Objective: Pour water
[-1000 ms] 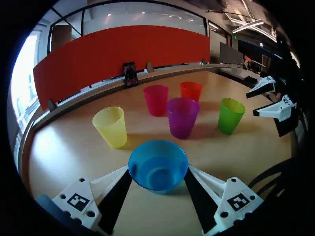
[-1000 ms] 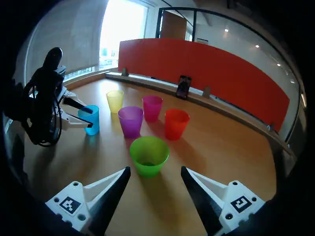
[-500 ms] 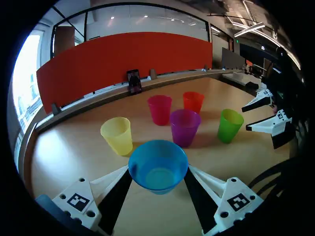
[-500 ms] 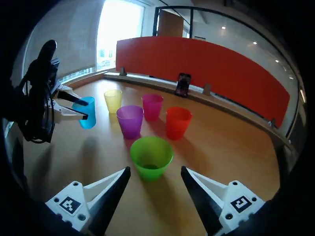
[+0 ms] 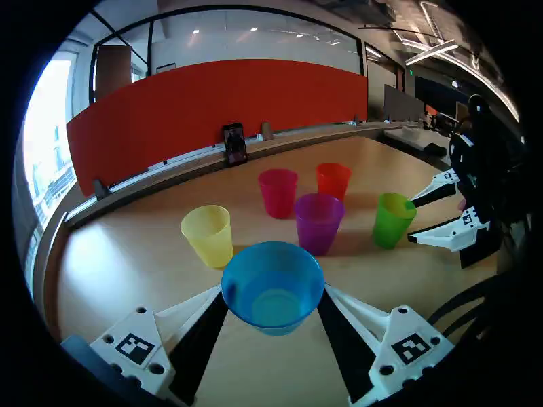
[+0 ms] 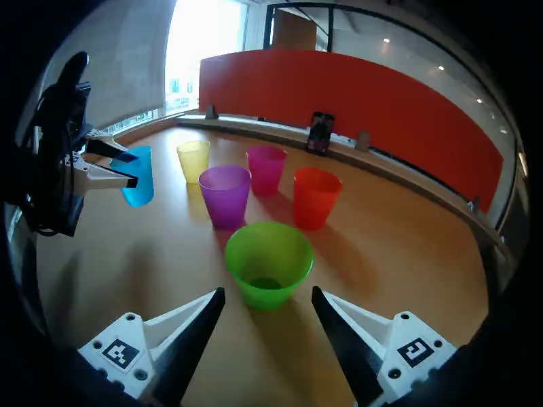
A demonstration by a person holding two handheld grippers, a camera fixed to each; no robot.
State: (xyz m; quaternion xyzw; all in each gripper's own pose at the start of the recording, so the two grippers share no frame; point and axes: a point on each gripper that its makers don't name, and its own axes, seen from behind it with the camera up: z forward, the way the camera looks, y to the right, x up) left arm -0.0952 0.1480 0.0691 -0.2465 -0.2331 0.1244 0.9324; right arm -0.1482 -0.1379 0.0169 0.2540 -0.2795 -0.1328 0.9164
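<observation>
Left gripper view, left gripper [image 5: 271, 290] clamped on blue cup [image 5: 272, 281] holding water, raised above table [image 5: 122, 271], right gripper view, right gripper [image 6: 267, 289] with 2 fingers apart, green cup [image 6: 269, 261] standing just ahead of its tips.

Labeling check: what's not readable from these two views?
- Contents of pink cup, orange cup, yellow cup: right gripper view, seen side-on, own walls hide the insides.
- Whether green cup holds water: right gripper view, dark patch at the bottom, unclear.
- What the dark item on the ledge is: left gripper view, too small.
- Who holds the left gripper: right gripper view, dark, cut off by the edge.
</observation>
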